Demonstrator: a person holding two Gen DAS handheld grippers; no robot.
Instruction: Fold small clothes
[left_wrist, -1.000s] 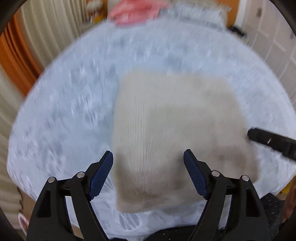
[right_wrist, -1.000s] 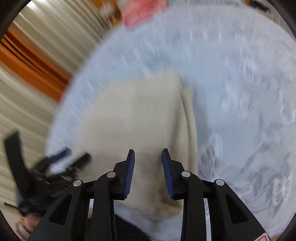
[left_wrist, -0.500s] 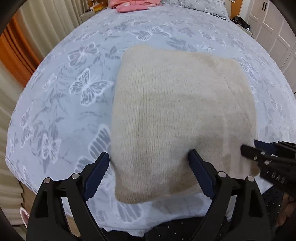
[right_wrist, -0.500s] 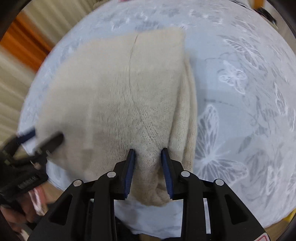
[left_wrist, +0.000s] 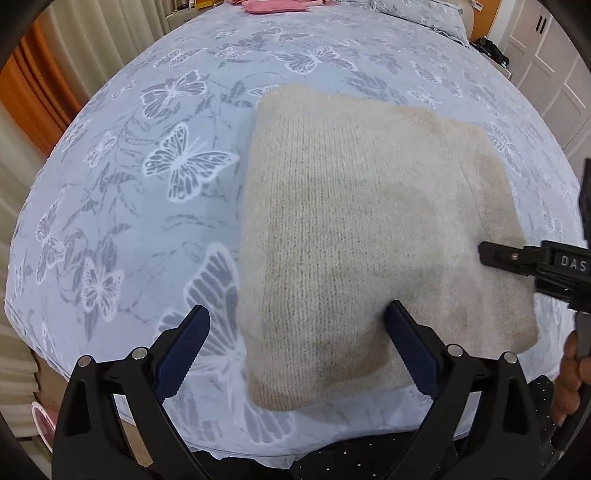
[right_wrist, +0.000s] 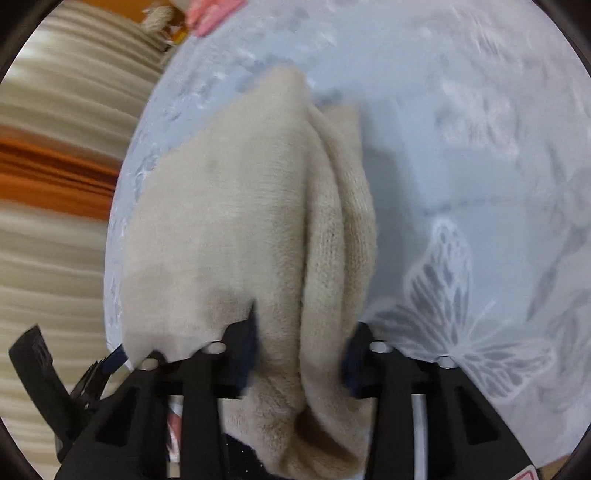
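A folded beige knit garment (left_wrist: 362, 229) lies on the butterfly-print bed cover (left_wrist: 147, 177) near its front edge. My left gripper (left_wrist: 295, 350) is open wide. Its right finger touches the garment's near edge and its left finger is over the cover. My right gripper (right_wrist: 299, 354) has its jaws on both sides of the garment's thick folded edge (right_wrist: 325, 258), which fills the gap between them. In the left wrist view the right gripper (left_wrist: 517, 258) comes in from the right onto the garment's right edge.
Pink clothes (left_wrist: 273, 5) lie at the far end of the bed, also in the right wrist view (right_wrist: 210, 16). Beige and orange curtains (left_wrist: 33, 88) hang left of the bed. White cupboard doors (left_wrist: 554, 62) stand at the far right.
The right gripper has pushed onto the garment's folded edge, its jaws now wider apart around it. The left gripper stayed open and shifted a little closer to the garment.
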